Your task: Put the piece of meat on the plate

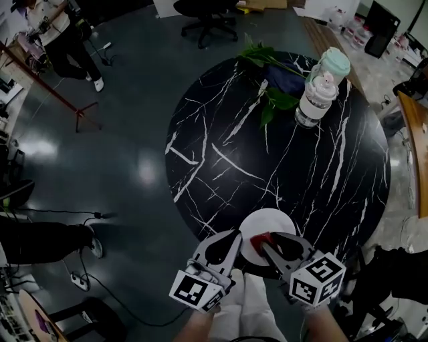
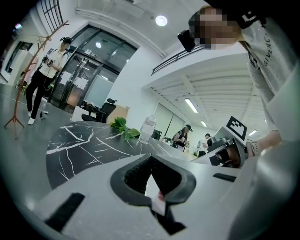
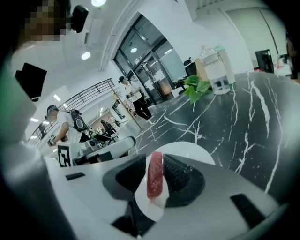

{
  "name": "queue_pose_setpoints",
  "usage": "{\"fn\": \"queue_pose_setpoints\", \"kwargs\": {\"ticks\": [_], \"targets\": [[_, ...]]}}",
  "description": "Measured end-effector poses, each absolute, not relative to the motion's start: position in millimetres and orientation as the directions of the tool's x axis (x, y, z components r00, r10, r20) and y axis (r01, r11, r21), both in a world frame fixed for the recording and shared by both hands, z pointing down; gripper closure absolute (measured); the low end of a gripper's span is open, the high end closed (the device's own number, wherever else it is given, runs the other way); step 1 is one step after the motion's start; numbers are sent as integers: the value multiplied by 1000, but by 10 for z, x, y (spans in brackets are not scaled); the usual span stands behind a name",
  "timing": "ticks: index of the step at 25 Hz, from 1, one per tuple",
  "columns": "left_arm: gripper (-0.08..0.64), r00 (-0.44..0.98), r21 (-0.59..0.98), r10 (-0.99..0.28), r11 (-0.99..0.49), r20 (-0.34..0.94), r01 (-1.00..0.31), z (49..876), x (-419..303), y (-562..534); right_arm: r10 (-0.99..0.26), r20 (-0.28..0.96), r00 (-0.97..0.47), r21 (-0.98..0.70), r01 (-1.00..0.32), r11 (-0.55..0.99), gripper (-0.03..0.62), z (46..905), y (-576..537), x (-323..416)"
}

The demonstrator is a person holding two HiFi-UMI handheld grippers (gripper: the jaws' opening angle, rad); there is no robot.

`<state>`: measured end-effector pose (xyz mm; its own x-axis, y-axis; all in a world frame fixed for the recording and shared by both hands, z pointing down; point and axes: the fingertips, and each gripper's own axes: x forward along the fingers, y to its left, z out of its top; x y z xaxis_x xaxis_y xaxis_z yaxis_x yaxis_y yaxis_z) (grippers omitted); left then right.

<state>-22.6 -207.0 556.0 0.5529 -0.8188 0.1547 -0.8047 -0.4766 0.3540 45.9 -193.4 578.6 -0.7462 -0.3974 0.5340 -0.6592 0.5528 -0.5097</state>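
A red strip of meat (image 3: pixel 155 177) stands upright between the pads of my right gripper (image 3: pixel 156 165), which is shut on it. Behind and under it lies the white plate (image 3: pixel 191 151). In the head view the meat (image 1: pixel 257 241) hangs over the near edge of the plate (image 1: pixel 269 219), at the near side of the black marble table (image 1: pixel 281 153). My left gripper (image 1: pixel 233 236) is just left of the plate's rim, its jaws a narrow gap apart with nothing between them. Through that gap in my left gripper (image 2: pixel 152 180) shows a sliver of white plate.
A clear bottle with a pale green cap (image 1: pixel 322 85) stands at the table's far right, beside leafy green stems (image 1: pixel 269 65) on a dark blue cloth. An office chair (image 1: pixel 208 19) is beyond the table. A wooden tabletop (image 1: pixel 416 143) lies to the right. People stand further off.
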Motion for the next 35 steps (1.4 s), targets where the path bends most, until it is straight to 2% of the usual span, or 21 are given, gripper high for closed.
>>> {"fn": "queue_pose_setpoints", "kwargs": {"ticks": [5,8,14,22,28,35], "targets": [[551,548,357,-823,-471,153,-807,5564,-225,-2040,-435,548,-714,-376,-675,635,499,5771,-1986,512],[551,543,357,-826,-466,154,-810,5566,-228,-2023,-473,513,-716,-346,-677,649,499,5678,-2032,541],[551,542,356,-828,-467,144,-809,5500,-194,-1998,-511,481,-712,-335,-688,644,497,5560,-2043,599],[551,561,337,-818,-495,130,-800,5290,-104,-2019,-489,456,-743,-376,-659,651,500,5352,-1910,580],[552,603,317,-788,-544,125,-777,5040,54,-1969,-454,438,-776,-400,-621,675,532,5103,-1723,534],[552,649,304,-753,-597,108,-743,4695,256,-1760,-489,434,-757,-371,-645,668,560,4765,-1538,684]]}}
